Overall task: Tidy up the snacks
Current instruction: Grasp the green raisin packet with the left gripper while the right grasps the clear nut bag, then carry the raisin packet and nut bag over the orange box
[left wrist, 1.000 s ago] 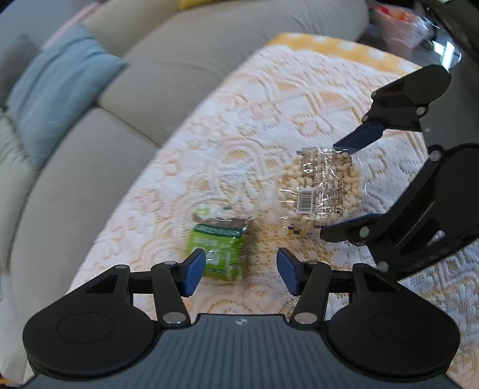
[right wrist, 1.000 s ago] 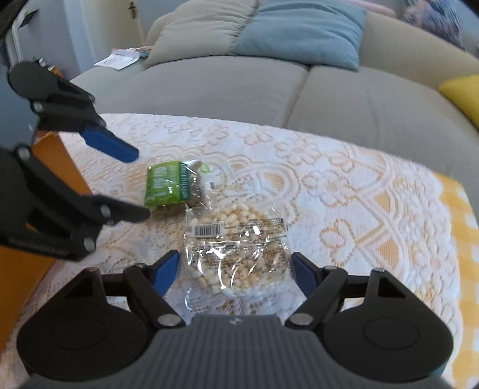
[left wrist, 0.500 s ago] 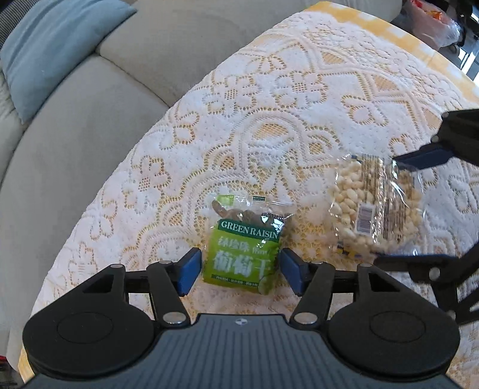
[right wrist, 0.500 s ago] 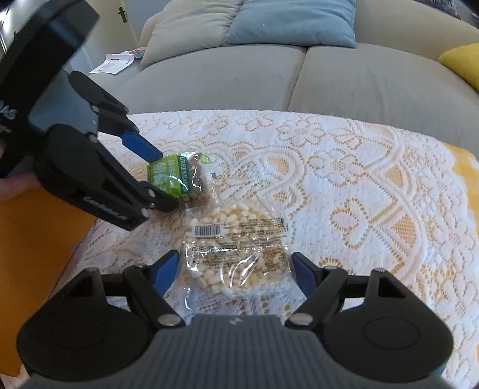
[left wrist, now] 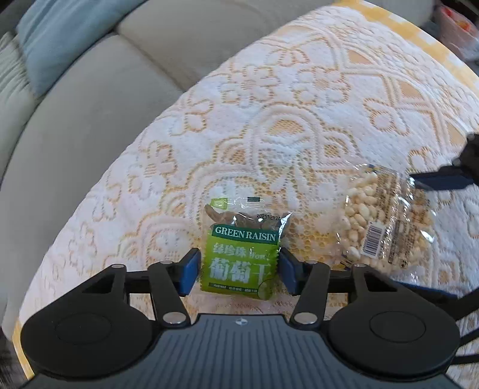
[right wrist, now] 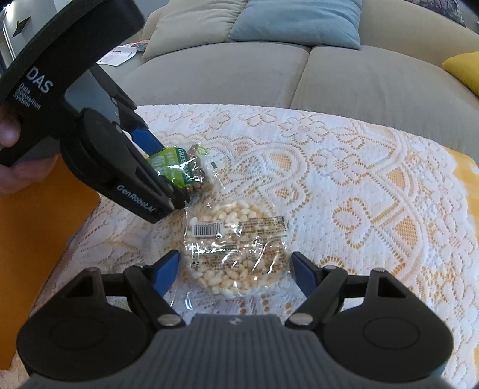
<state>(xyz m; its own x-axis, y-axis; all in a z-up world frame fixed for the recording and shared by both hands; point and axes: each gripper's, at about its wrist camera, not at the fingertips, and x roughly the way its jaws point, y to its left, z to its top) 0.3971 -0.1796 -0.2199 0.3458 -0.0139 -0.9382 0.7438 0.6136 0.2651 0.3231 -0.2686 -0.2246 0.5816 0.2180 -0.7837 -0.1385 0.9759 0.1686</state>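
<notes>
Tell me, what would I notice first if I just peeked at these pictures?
Probably the bright green raisin packet lying on the white lace tablecloth, framed by the blue pads of the open left gripper. Right beside it lies a round clear bag of puffed white rice cake, with the open right gripper straddling it. Behind the table stands a grey sofa with a blue cushion.

Black grippers, blue fingers point(left wrist: 189, 271)
</notes>
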